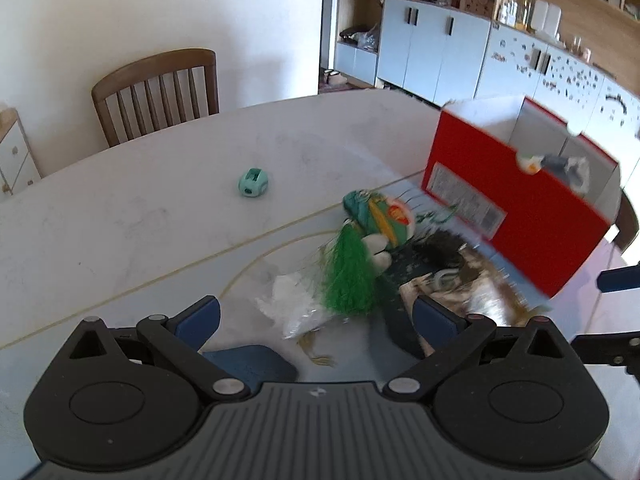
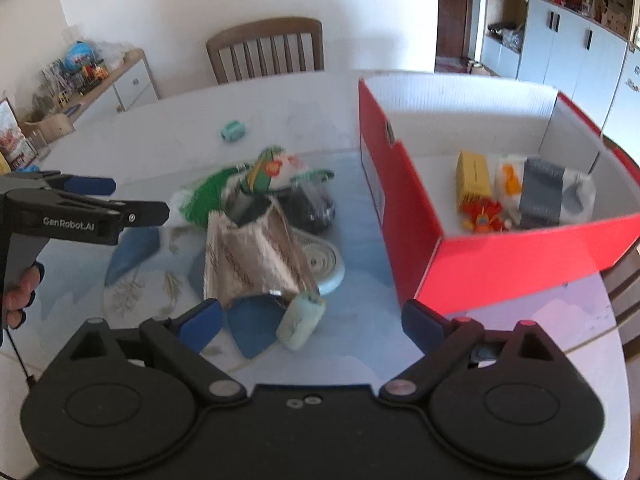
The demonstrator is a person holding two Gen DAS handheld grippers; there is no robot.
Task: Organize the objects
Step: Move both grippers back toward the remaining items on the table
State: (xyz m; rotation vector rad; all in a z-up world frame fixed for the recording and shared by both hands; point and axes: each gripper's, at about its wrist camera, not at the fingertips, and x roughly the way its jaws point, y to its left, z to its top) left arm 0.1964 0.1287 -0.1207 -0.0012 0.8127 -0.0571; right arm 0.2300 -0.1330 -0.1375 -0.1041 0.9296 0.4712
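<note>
Two claws, left claw (image 1: pixel 316 316) and right claw (image 2: pixel 312 320), both spread and empty, above one heap of mixed objects (image 2: pixel 264 216) on the white worktop (image 1: pixel 140 208). Beyond: one mint-green sharpener-like object (image 1: pixel 253 182); one red cardboard box (image 2: pixel 500 256) holding several items.

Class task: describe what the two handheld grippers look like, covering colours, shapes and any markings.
Both grippers have black bodies with round discs, angular black linkage arms joined by silver pivots, and blue finger pads. The left gripper, seen side-on, bears white lettering "GenRobot.AI" above a grey handle. The right gripper has red dots on one linkage.
</note>
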